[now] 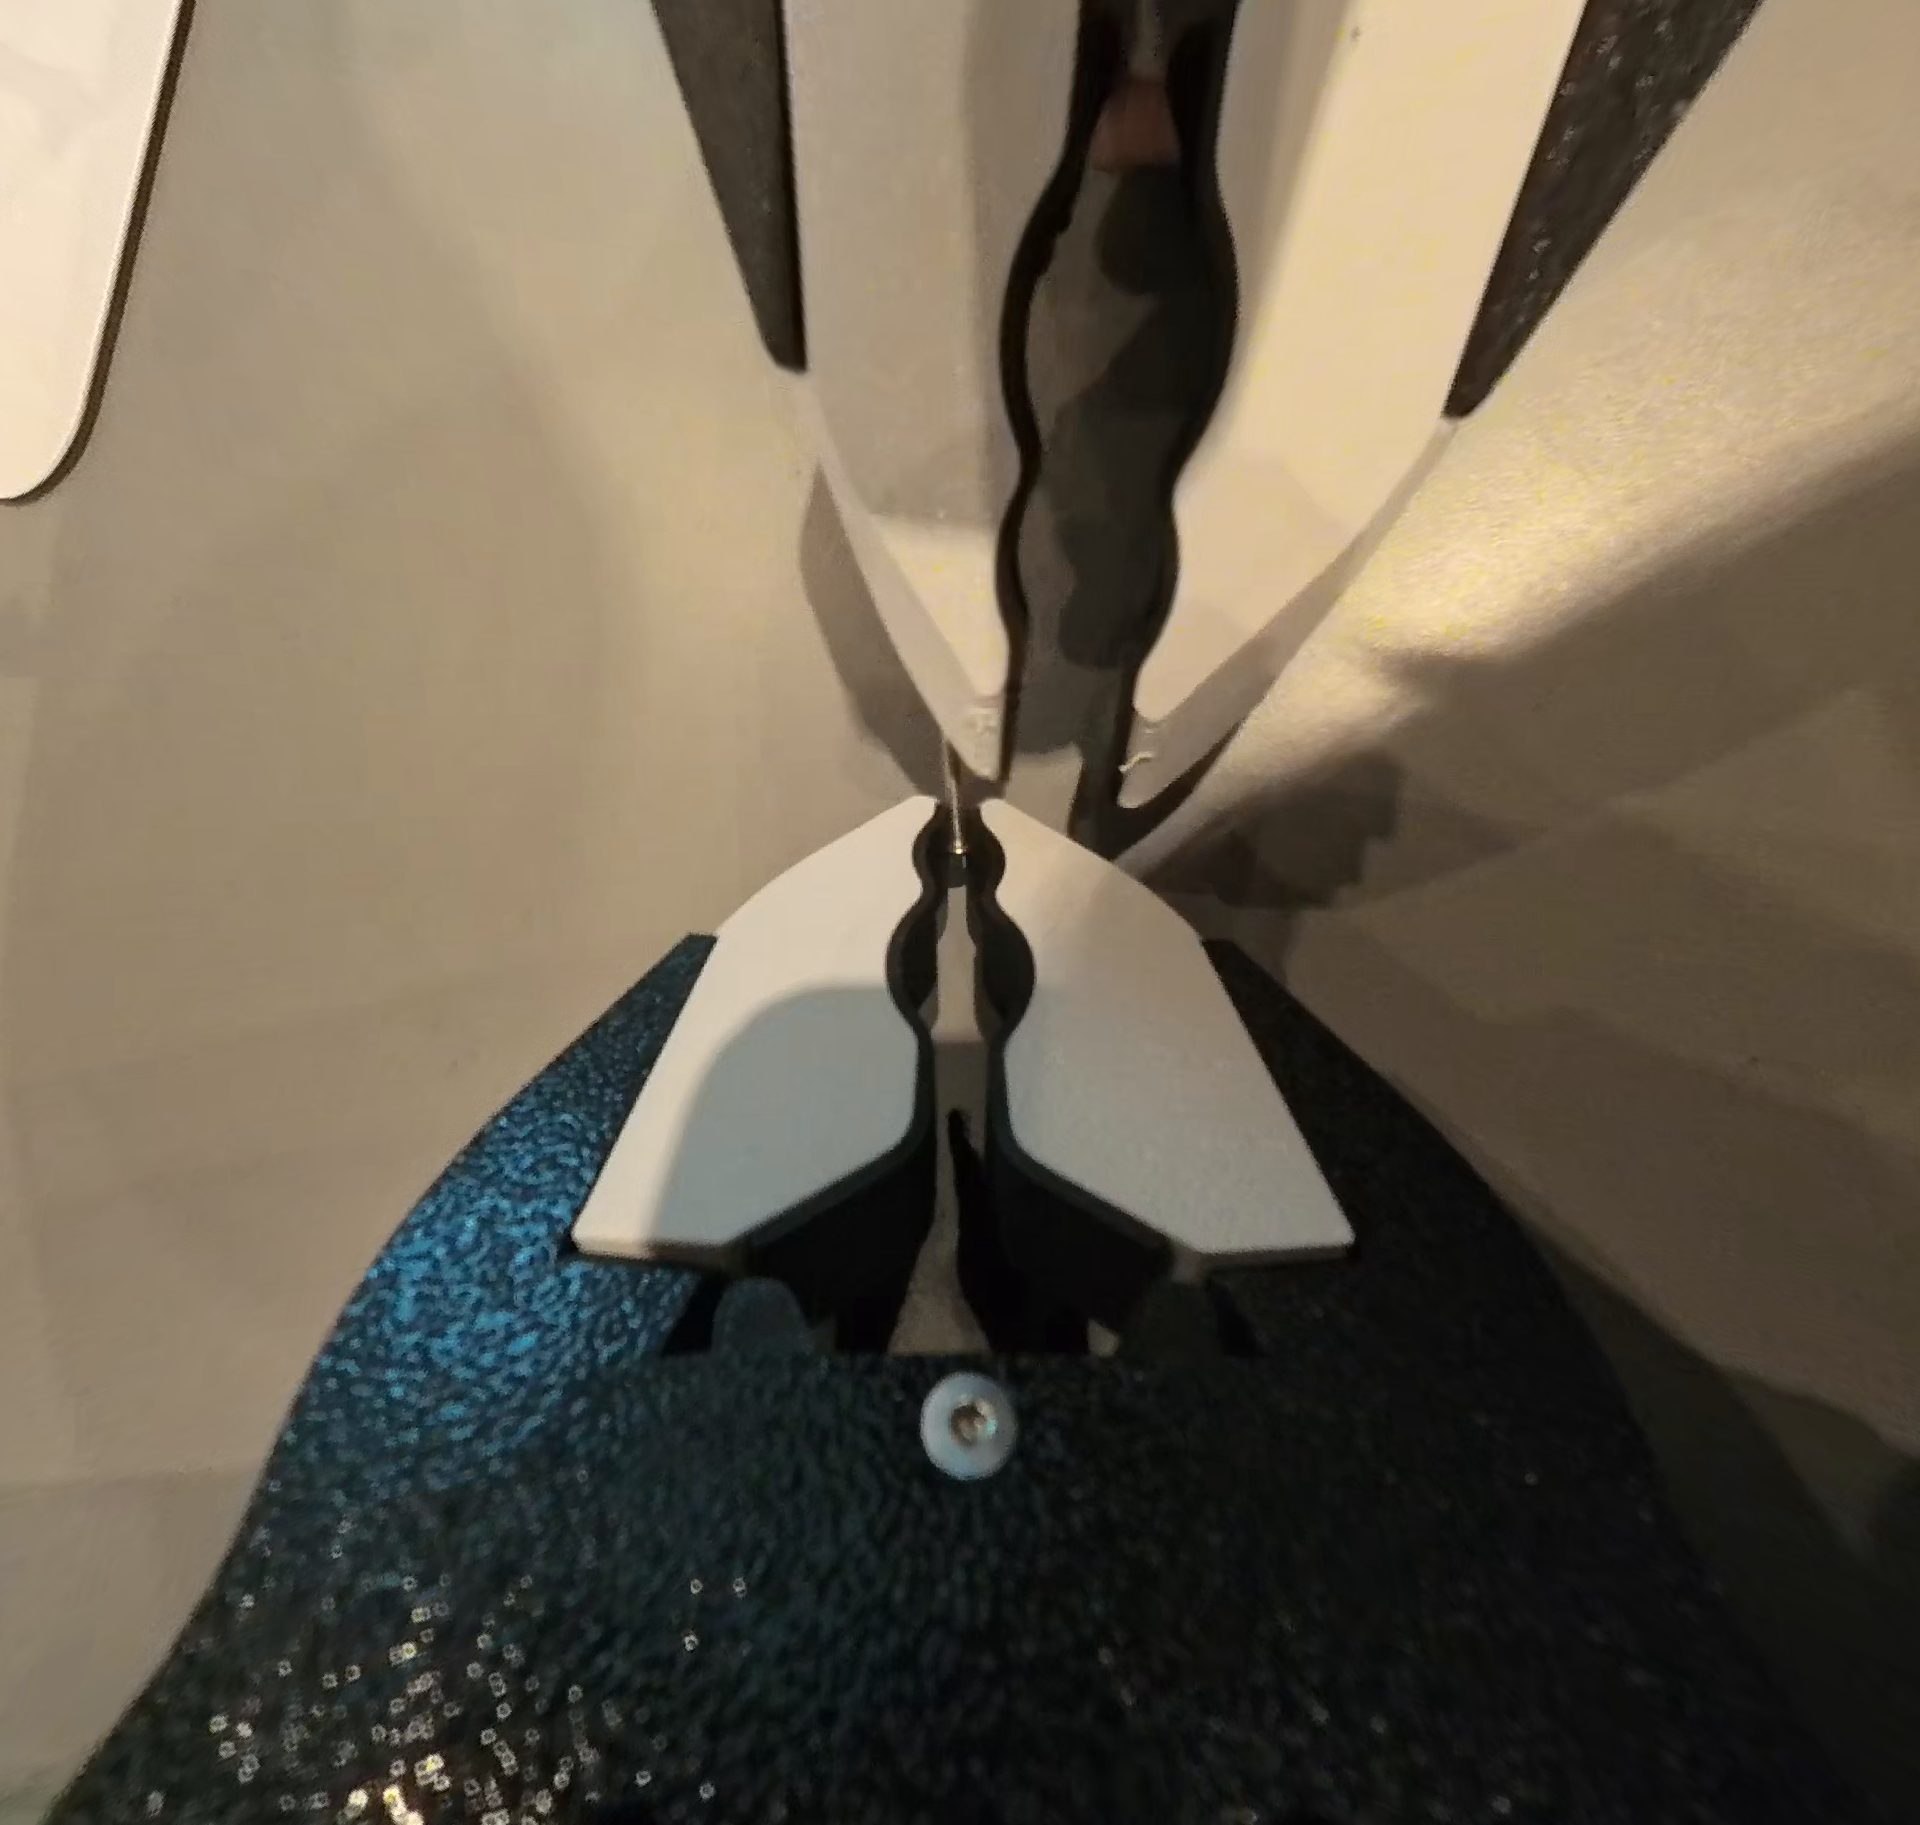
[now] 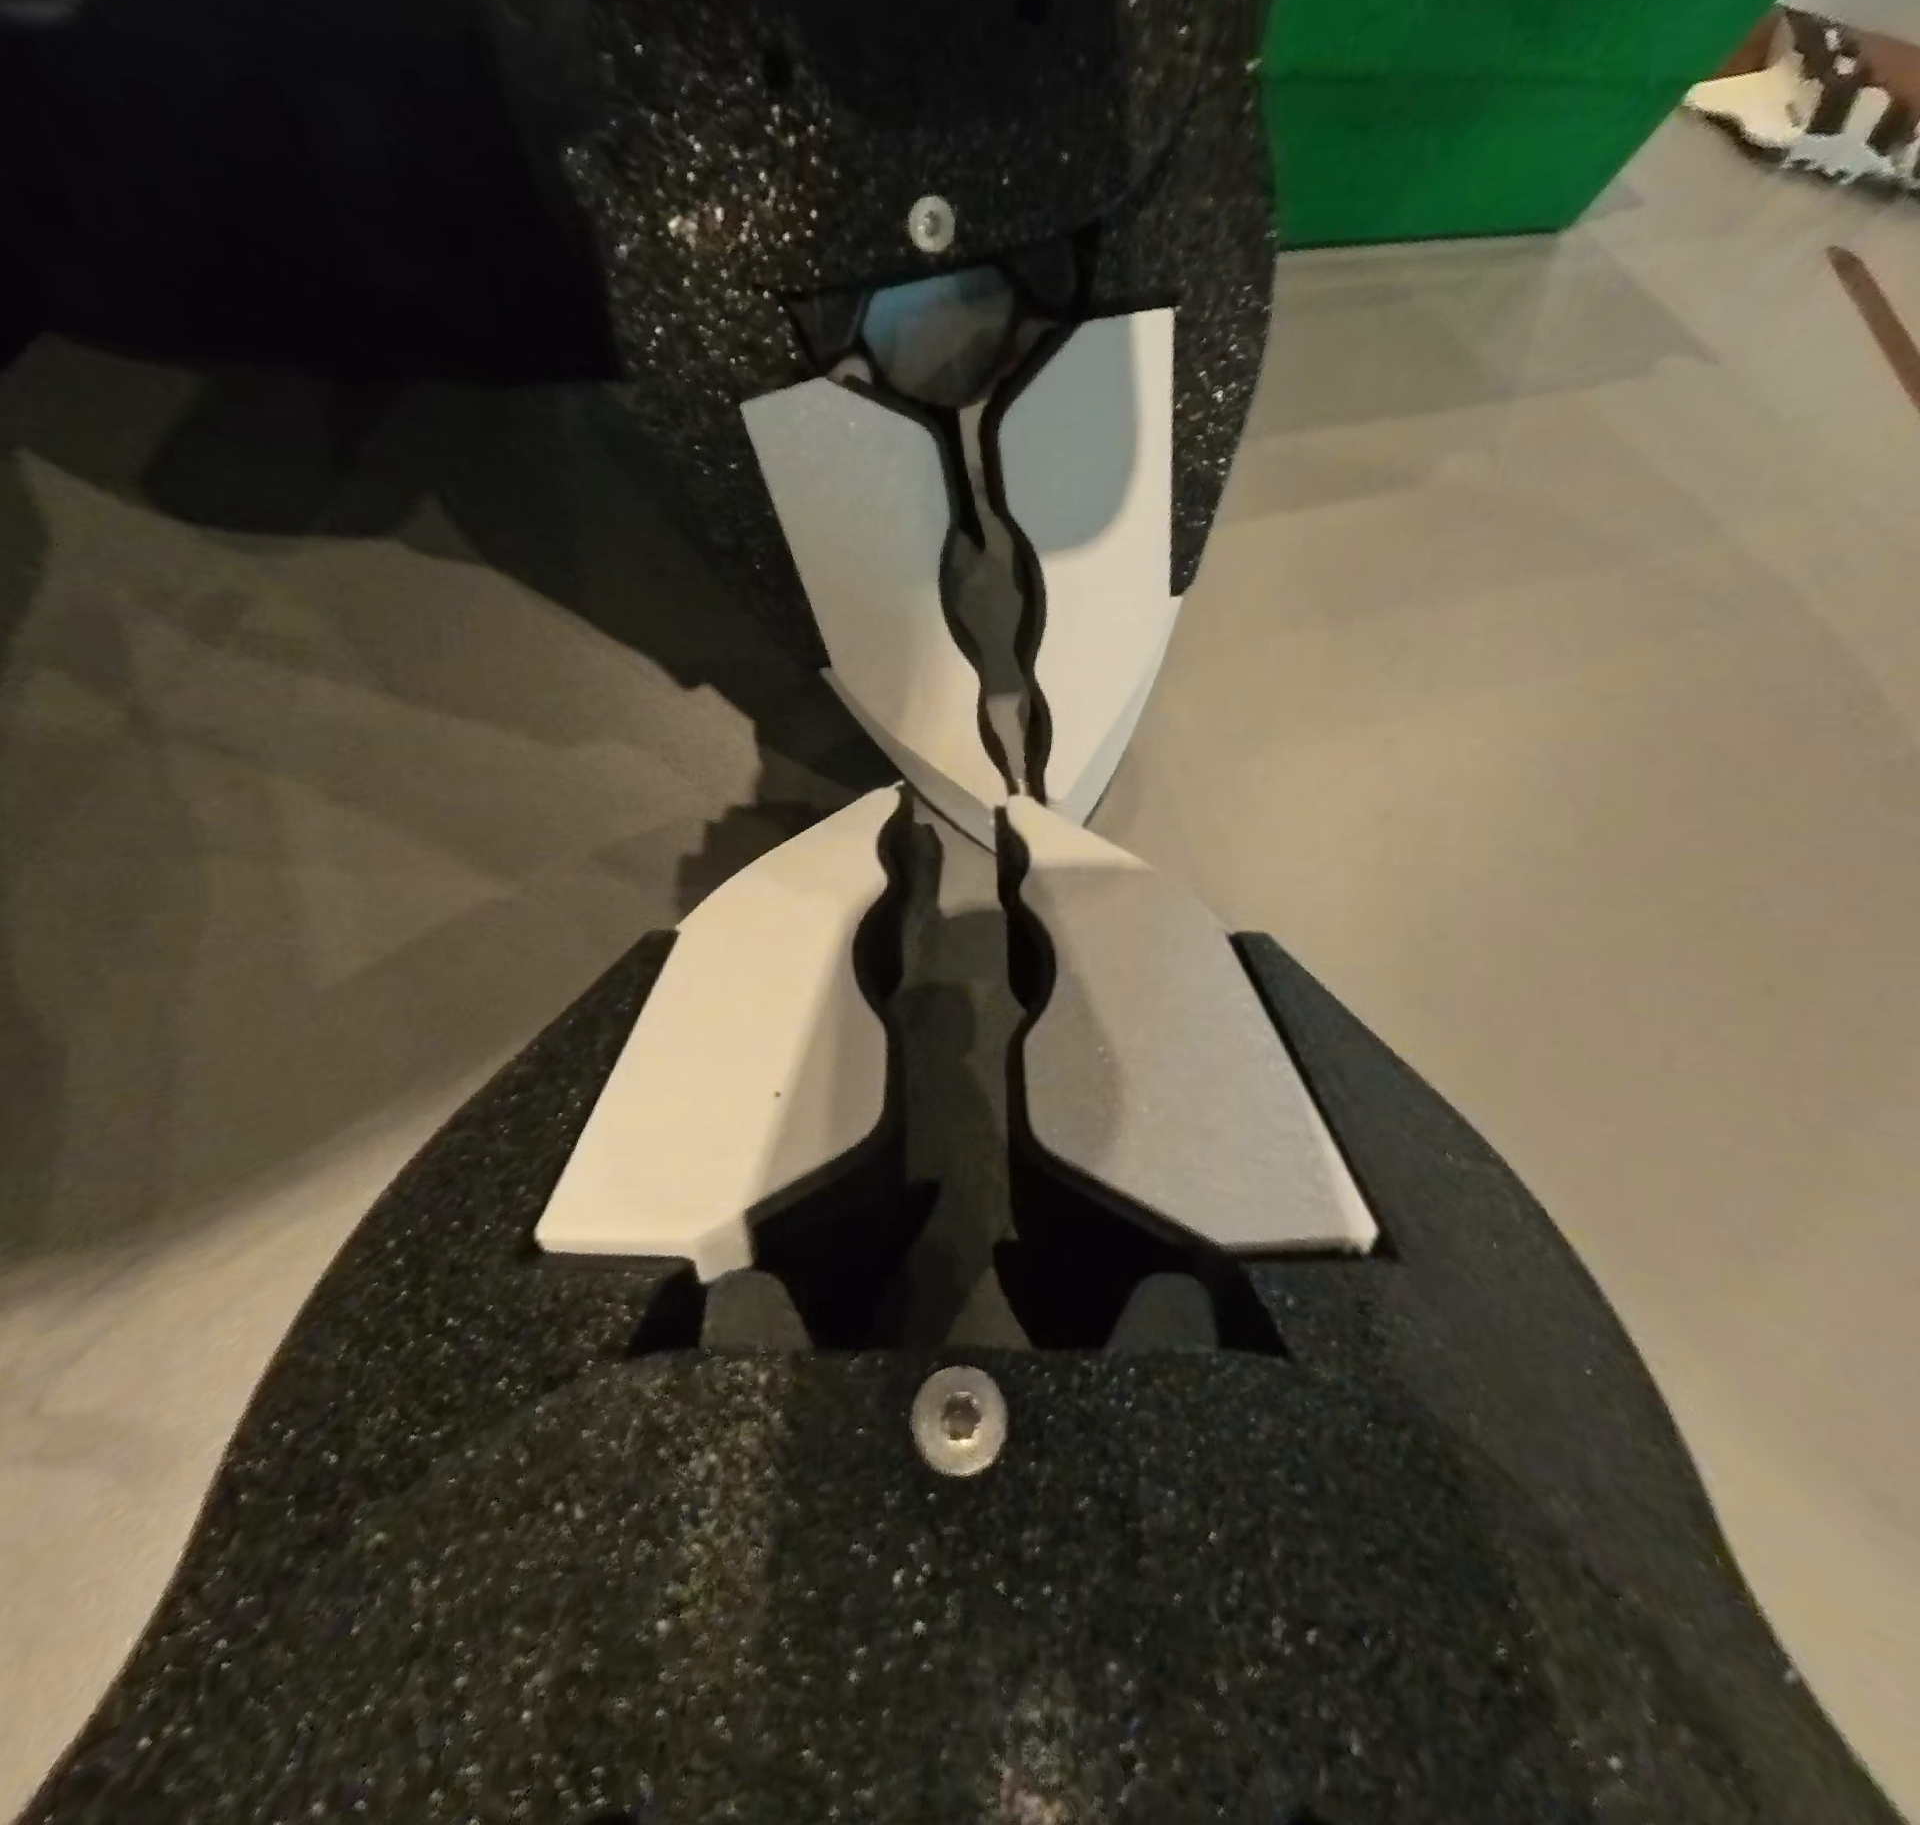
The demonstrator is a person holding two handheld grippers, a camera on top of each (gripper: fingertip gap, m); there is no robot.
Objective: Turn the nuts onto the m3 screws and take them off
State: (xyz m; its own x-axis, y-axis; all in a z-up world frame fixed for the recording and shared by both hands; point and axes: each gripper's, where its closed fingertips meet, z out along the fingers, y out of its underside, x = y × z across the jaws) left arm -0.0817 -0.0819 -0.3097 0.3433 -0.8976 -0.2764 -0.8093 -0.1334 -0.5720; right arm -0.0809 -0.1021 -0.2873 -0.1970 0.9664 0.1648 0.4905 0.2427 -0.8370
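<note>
In the left wrist view my left gripper (image 1: 956, 817) is shut on a thin metal screw (image 1: 951, 809). The screw's shaft sticks out past the white fingertips, and a small metal end sits just inside them. My right gripper (image 1: 1065, 752) comes in from above with its white fingers apart. One of its fingertips (image 1: 985, 736) lies right beside the screw's shaft, and the shaft is not between its pads. In the right wrist view my right gripper (image 2: 956, 807) is open with nothing visible between its pads. The left gripper (image 2: 1023, 783) meets it tip to tip, next to my right-hand finger (image 2: 1049, 840). The screw is hidden there.
Both grippers hover over a beige table (image 2: 1507, 736). A green box (image 2: 1507, 61) stands at the back right, with a white and brown object (image 2: 1849, 102) beyond it. A white rounded card (image 1: 62, 196) lies at the left. A dark sleeve (image 2: 260, 113) is at the upper left. Left and right tips are no more than a few centimetres apart.
</note>
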